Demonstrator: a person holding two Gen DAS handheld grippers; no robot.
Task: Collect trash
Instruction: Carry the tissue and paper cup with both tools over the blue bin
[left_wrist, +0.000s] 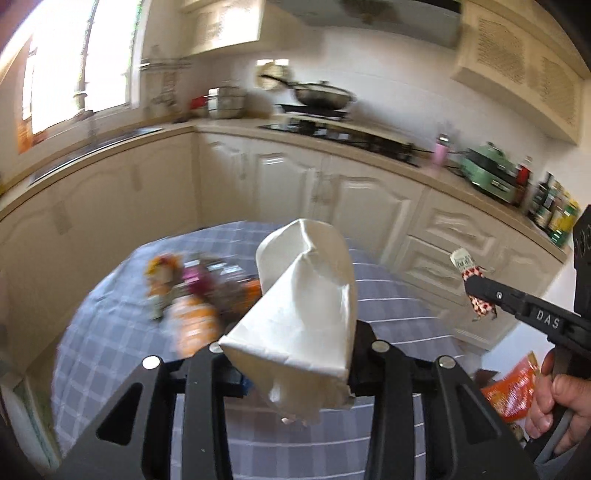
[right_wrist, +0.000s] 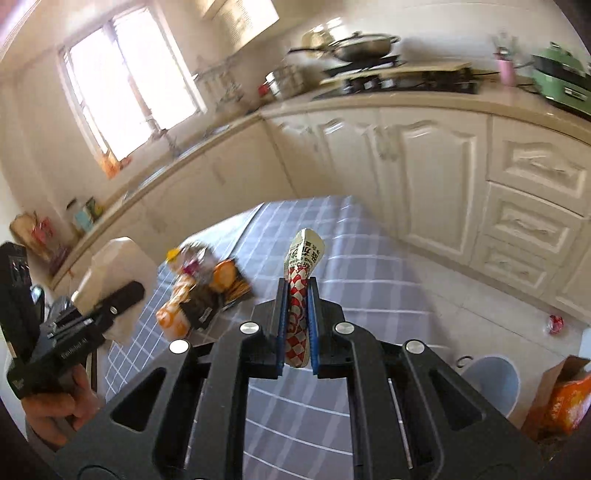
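My left gripper (left_wrist: 291, 354) is shut on a crumpled white paper bag (left_wrist: 306, 295) and holds it up above the checked table (left_wrist: 388, 302). It also shows in the right wrist view (right_wrist: 114, 273). My right gripper (right_wrist: 297, 325) is shut on a red-and-white checked wrapper (right_wrist: 301, 295), raised over the table; that wrapper shows at the right of the left wrist view (left_wrist: 476, 284). A heap of snack packets (left_wrist: 192, 291) lies on the table's far left, blurred, and shows in the right wrist view (right_wrist: 203, 291).
A pale blue bin (right_wrist: 491, 380) stands on the floor at the right, with an orange bag (right_wrist: 565, 398) beside it. A small red scrap (right_wrist: 556, 323) lies on the floor. White kitchen cabinets (right_wrist: 424, 173) and the counter with a stove (left_wrist: 332, 129) run behind the table.
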